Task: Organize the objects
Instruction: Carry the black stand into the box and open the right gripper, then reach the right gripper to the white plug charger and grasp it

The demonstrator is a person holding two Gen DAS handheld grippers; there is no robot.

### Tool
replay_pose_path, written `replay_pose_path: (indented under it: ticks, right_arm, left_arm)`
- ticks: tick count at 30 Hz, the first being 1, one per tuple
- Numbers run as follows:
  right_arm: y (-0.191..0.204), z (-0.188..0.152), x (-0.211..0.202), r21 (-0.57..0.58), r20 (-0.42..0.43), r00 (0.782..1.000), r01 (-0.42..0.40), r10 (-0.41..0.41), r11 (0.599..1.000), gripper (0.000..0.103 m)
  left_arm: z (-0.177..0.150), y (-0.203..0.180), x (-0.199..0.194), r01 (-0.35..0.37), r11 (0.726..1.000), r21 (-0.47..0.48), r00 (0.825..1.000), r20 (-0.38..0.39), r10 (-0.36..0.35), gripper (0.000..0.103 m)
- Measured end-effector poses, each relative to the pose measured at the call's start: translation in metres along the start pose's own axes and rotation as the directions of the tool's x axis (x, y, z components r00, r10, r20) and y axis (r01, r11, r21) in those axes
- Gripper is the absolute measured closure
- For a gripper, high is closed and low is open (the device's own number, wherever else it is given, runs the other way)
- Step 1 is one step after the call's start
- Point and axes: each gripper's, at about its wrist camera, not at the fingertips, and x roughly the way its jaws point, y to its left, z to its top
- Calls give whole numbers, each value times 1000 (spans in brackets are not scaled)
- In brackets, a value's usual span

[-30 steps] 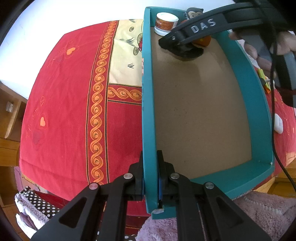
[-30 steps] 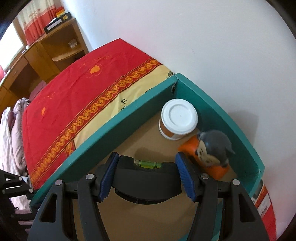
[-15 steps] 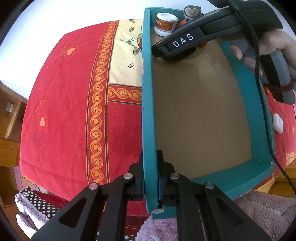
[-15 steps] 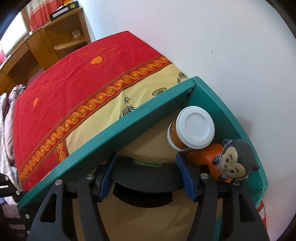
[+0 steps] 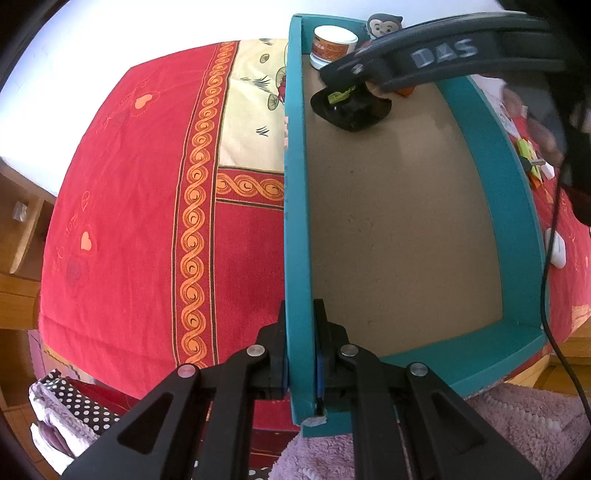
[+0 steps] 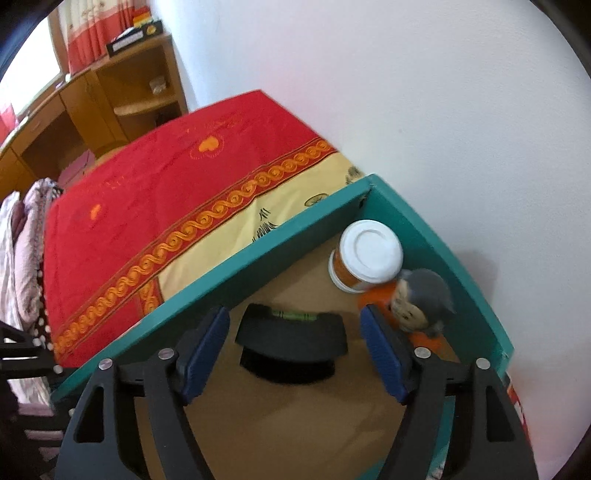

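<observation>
A teal tray (image 5: 295,221) with a brown floor lies on a red bed. My left gripper (image 5: 300,363) is shut on its near left wall. At the tray's far end stand a white-lidded jar (image 5: 332,46), a monkey figure (image 5: 384,24) and a black curved object with a green label (image 5: 351,107). In the right wrist view the black object (image 6: 291,336) lies on the tray floor between my right gripper's (image 6: 295,350) open fingers, touching neither pad. The jar (image 6: 369,254) and the monkey figure (image 6: 417,302) stand just beyond, in the tray's (image 6: 221,273) far corner.
The red patterned bedspread (image 5: 147,221) spreads left of the tray. A white wall (image 6: 406,110) stands right behind it. Wooden shelves (image 6: 122,92) stand at the far left. Small items (image 5: 532,166) and a white object (image 5: 557,251) lie right of the tray. A pink towel (image 5: 517,424) lies below.
My right gripper has opened and let go of the black object, which now rests on the tray floor. The gripper has pulled back slightly. The left gripper has not moved.
</observation>
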Motion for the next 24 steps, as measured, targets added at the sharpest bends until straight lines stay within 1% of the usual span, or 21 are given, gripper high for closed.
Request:
replay_pose_path:
  ticks: [5,9,15,19,22,24]
  right_arm:
    - [-10,-11,-18,75,15,1000,-25,24,997,28]
    - [-15,-22,-30,108,-9,1000,3,-2,994,28]
    - [-31,-57,-70,162,14,1000,-2,0,987,28]
    - [-51,-91,-93,202,0,999,51,-52,978,28]
    - [-73,-120,-104,242,-35,994,106,-100,964,28]
    - [-95,-141,-109,279,-74,988,153,-138,948,28]
  left_arm:
    - [0,0,0,1,1000,0,1000,0,-1,95]
    - [0,0,0,1,1000,0,1000,0,-1,95]
    - [0,1,-1,0,1000,0,1000,0,0,95]
    - [0,1,0,-1,1000,1,1000,-3,1,95]
    - [1,1,1,2,1000,3,1000,-5,-2,95]
    - [1,0,1,-3,1000,22,1000,-5,4,95]
